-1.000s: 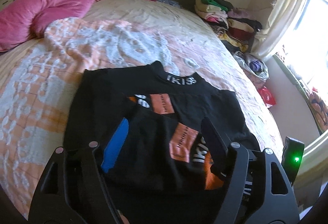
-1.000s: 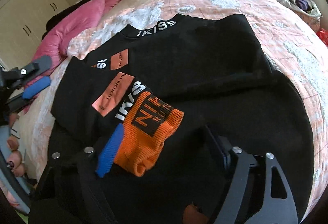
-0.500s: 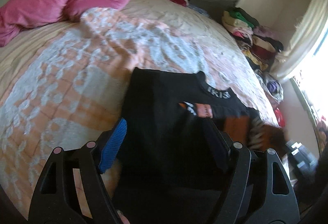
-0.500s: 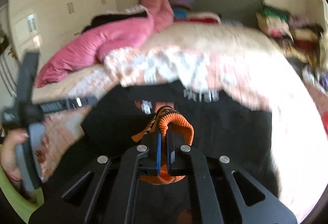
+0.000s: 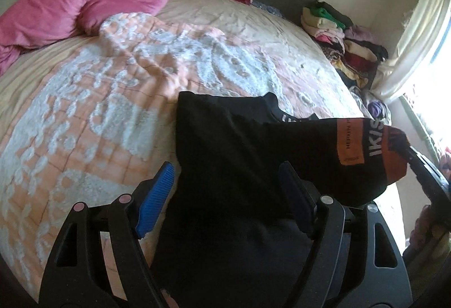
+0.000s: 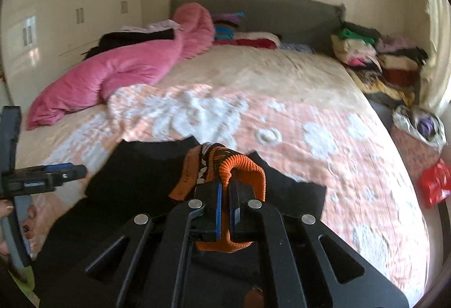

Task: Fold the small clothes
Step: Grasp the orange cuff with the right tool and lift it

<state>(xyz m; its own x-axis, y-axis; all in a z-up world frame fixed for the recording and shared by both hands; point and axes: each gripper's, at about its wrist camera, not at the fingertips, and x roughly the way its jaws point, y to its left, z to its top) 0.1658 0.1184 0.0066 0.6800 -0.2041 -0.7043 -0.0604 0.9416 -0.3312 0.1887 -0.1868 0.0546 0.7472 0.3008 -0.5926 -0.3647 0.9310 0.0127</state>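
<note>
A black sweater (image 5: pixel 225 144) with orange patches and white lettering lies on the bed's near part. My right gripper (image 6: pixel 224 195) is shut on its orange ribbed cuff (image 6: pixel 242 167) and holds the sleeve (image 5: pixel 363 150) lifted off the sweater's body, stretched to the right in the left wrist view. My left gripper (image 5: pixel 228 189) is open, its blue-padded fingers (image 5: pixel 157 192) over the sweater's lower left part, holding nothing. It also shows at the left edge of the right wrist view (image 6: pixel 42 175).
A pink duvet (image 5: pixel 84 0) is bunched at the far left of the bed. Stacks of folded clothes (image 5: pixel 344 37) stand at the far right by the curtain (image 5: pixel 422 26). The peach and white bedspread (image 5: pixel 98 110) covers the bed. A red bag (image 6: pixel 434 184) lies beyond the right edge.
My right gripper closed on the orange cuff and lifted the sleeve up and to the right. My left gripper shifted left and stayed open.
</note>
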